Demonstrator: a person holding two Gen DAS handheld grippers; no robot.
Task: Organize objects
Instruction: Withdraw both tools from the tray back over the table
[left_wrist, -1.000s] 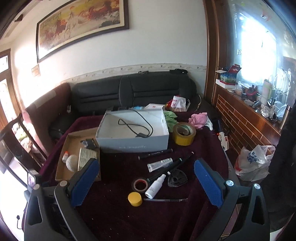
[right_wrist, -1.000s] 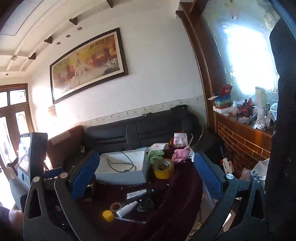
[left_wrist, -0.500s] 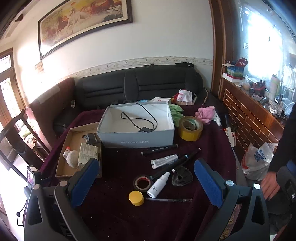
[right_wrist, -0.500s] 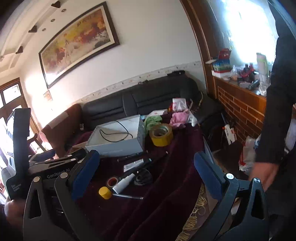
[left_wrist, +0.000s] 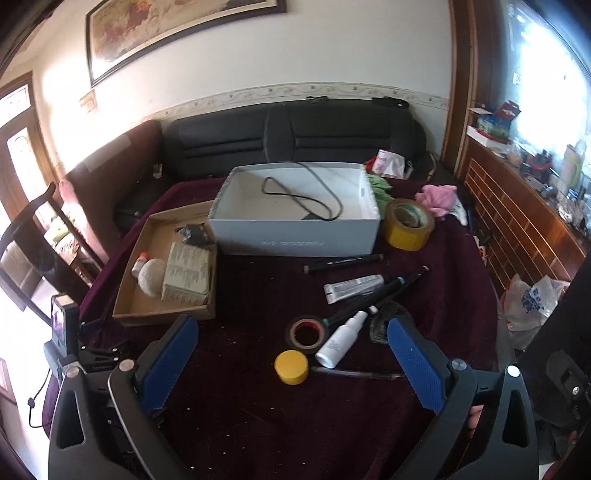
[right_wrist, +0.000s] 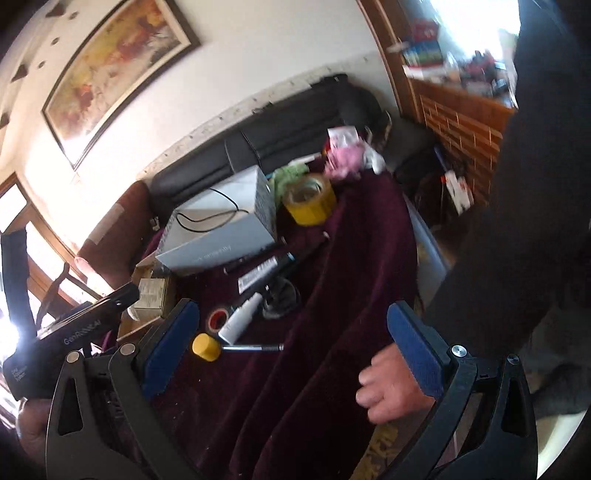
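Both cameras have tilted down toward the table (left_wrist: 258, 424) over the last second. Left gripper (left_wrist: 291, 363) and right gripper (right_wrist: 291, 345): jaws wide, empty. Loose items, including the yellow cap (left_wrist: 291, 366), lie near; white box (left_wrist: 295, 214) far. Sorting not started.

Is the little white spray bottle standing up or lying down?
Lying down. The white spray bottle lies on its side on the dark red tablecloth, its nozzle end pointing away, beside the small tape ring.
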